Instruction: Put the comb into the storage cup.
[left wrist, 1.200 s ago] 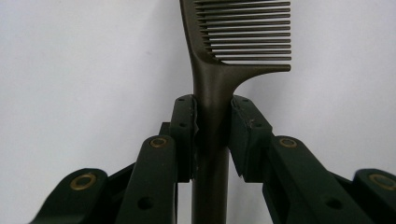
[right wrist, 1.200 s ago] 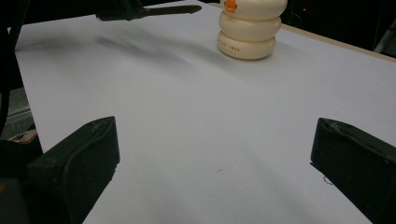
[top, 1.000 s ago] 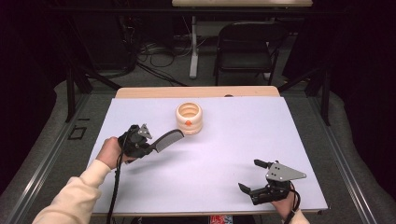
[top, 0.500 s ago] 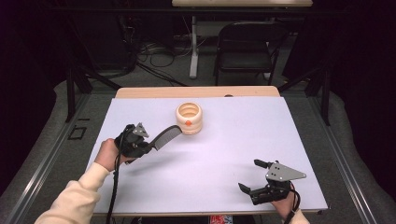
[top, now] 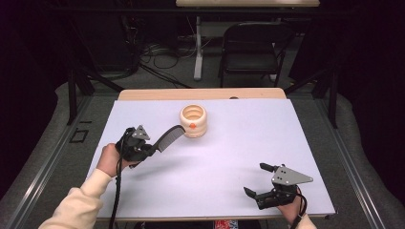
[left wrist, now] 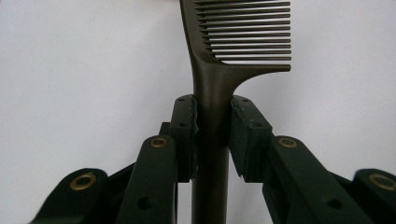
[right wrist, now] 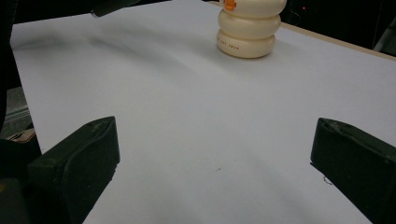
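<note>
A dark wide-toothed comb (top: 170, 138) is held above the white table, its teeth end reaching toward a cream ribbed cup (top: 193, 120) with an orange mark. My left gripper (top: 149, 150) is shut on the comb's handle (left wrist: 211, 116), with both pads pressed against it in the left gripper view. The comb's tip hangs close beside the cup's left side. Near the table's front right, my right gripper (top: 255, 180) stands open with nothing between its jaws. In the right gripper view the cup (right wrist: 248, 25) stands far off at the top.
The white table top (top: 229, 152) has a wooden far edge (top: 200, 94). Behind it on the floor stand a dark folding chair (top: 250, 50), cables and a table leg (top: 197, 47). Black frame bars run along both sides.
My left gripper has carried the comb a little up and to the right, closer to the cup. The right gripper has stayed where it was.
</note>
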